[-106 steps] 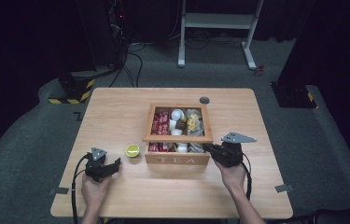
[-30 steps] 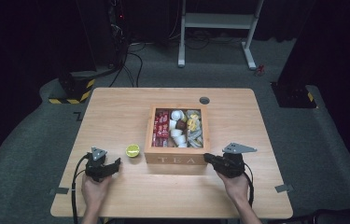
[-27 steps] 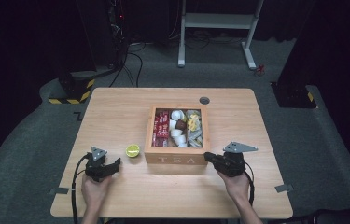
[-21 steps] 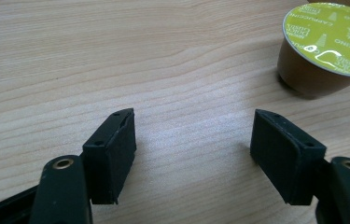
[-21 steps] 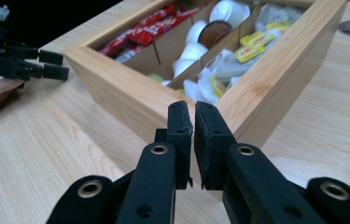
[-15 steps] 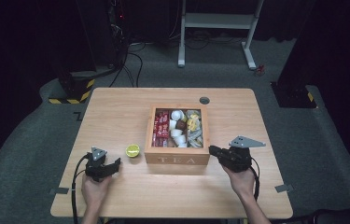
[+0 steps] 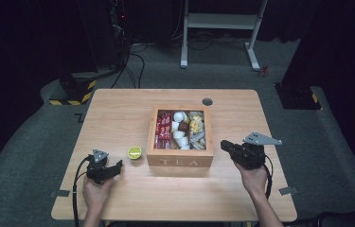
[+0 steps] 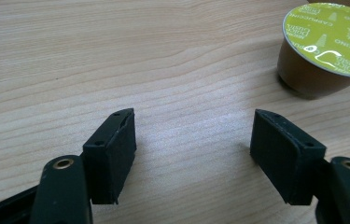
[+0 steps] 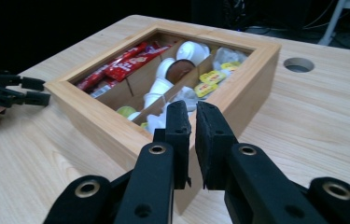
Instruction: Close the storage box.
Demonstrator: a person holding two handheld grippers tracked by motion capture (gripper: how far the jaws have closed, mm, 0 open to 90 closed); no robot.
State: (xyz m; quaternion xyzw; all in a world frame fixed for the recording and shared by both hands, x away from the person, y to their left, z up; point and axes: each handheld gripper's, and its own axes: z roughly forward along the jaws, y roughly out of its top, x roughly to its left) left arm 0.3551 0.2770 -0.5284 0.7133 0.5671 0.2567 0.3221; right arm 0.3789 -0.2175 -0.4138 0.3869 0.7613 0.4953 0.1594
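Observation:
A wooden tea box (image 7: 180,161) sits open at mid-table, holding red sachets (image 7: 164,130), white capsules (image 7: 180,117) and yellow packets (image 7: 195,125). A brown coffee capsule with a lime-green lid (image 7: 134,152) stands on the table just left of the box. My left gripper (image 7: 114,167) rests on the table a little nearer than the capsule (image 8: 329,46); its jaws are open and empty (image 8: 193,140). My right gripper (image 7: 224,145) hovers beside the box's right front corner, shut with nothing between its jaws (image 9: 193,116), which point at the box wall (image 9: 252,79).
A round cable hole (image 7: 207,101) lies behind the box. The wooden table (image 7: 118,118) ends close behind both hands. The other hand's gripper (image 9: 23,91) appears at the far left of the right gripper view. Cables and a white stand (image 7: 222,21) are on the floor beyond.
My right gripper has drawn away to the right from the box's front corner and risen slightly. The left gripper and the capsule have stayed put.

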